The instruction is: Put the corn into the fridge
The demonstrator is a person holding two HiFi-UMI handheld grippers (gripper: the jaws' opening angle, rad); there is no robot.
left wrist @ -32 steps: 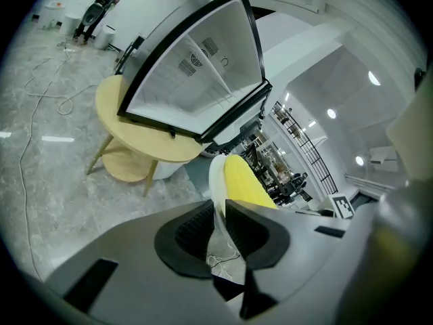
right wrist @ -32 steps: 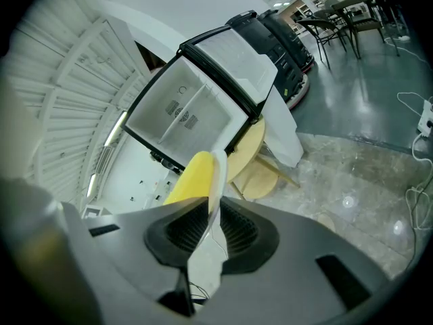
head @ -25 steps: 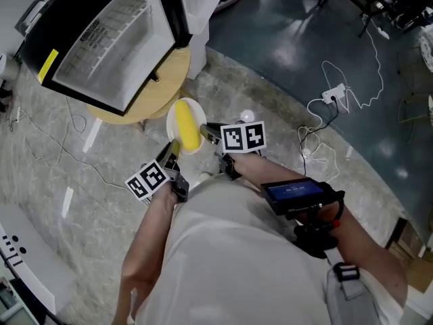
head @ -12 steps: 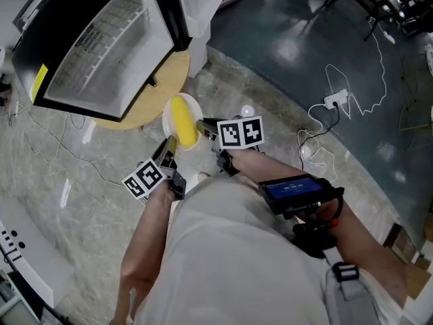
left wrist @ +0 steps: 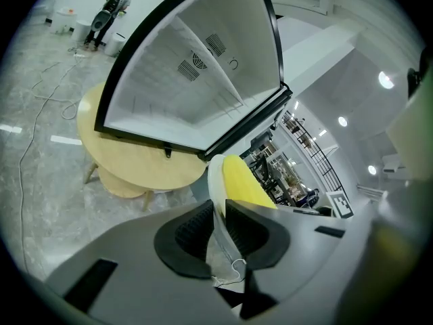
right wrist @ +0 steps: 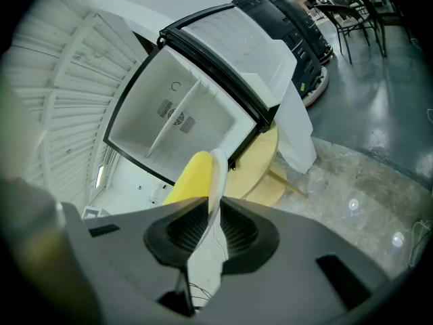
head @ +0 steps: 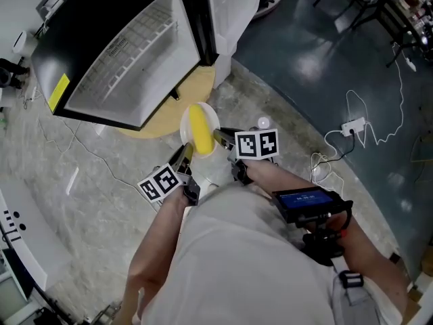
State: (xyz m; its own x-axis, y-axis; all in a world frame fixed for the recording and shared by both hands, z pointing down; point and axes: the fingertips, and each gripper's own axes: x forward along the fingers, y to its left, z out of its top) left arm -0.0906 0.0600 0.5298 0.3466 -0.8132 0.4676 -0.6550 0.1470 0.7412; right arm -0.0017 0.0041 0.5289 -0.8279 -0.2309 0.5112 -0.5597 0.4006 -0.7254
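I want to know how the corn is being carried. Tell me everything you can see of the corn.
The corn is a smooth-looking, plain yellow cob with no husk visible. It lies lengthwise on a white plate, the only thing seen touching it. The left gripper and right gripper each clamp the plate's rim on opposite sides, not the corn. It is held in the air before the open fridge, not yet inside.

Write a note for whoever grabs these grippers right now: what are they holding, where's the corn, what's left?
The left gripper is shut on the plate rim. The right gripper is shut on its opposite rim. The corn lies on the plate, held up near the open fridge, which stands on a round wooden table. Done: fridge open, corn picked up. Left: put the corn inside.
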